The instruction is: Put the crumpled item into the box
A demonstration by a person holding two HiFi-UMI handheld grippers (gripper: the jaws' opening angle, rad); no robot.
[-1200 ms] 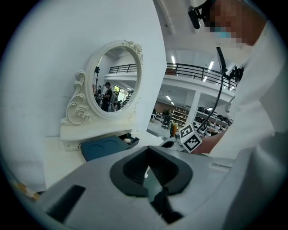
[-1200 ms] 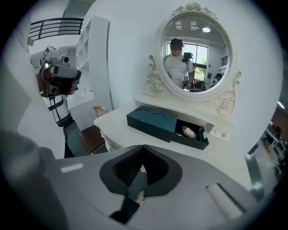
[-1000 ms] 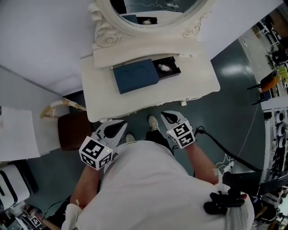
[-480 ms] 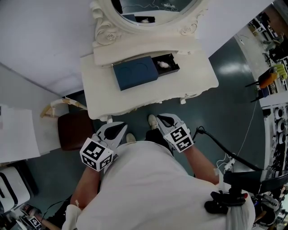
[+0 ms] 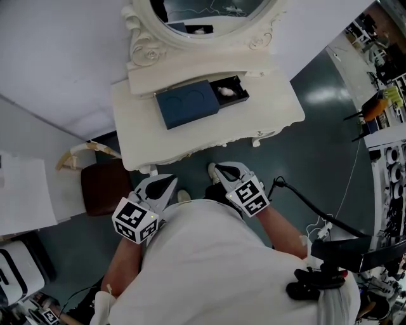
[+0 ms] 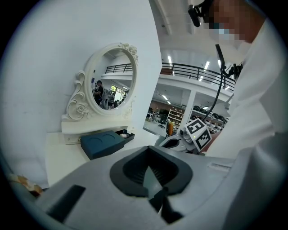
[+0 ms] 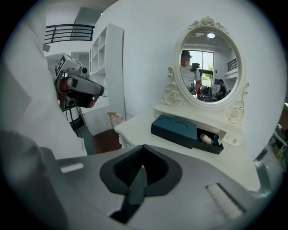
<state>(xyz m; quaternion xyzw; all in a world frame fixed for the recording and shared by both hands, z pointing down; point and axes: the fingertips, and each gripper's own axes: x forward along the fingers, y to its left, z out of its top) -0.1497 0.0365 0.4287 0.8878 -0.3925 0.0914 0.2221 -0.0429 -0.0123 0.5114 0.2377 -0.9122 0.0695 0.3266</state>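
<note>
- The oval mirror (image 5: 209,16) is cut off by the head view's top edge; only its lower part shows.
- The crumpled item (image 5: 225,91), a pale speck in the open end of the dark blue box (image 5: 187,105), is too small to tell its material.
- A pale shoe (image 5: 184,195) shows only in part, the rest hidden under the person's white shirt (image 5: 209,266), which also covers both forearms.
- Racks (image 5: 390,178) are cut off by the right edge.

bare tabletop (image 5: 190,145) in front of box (image 5: 188,105), mirror base (image 5: 190,71) just behind it, stool (image 5: 103,188) at left
</note>
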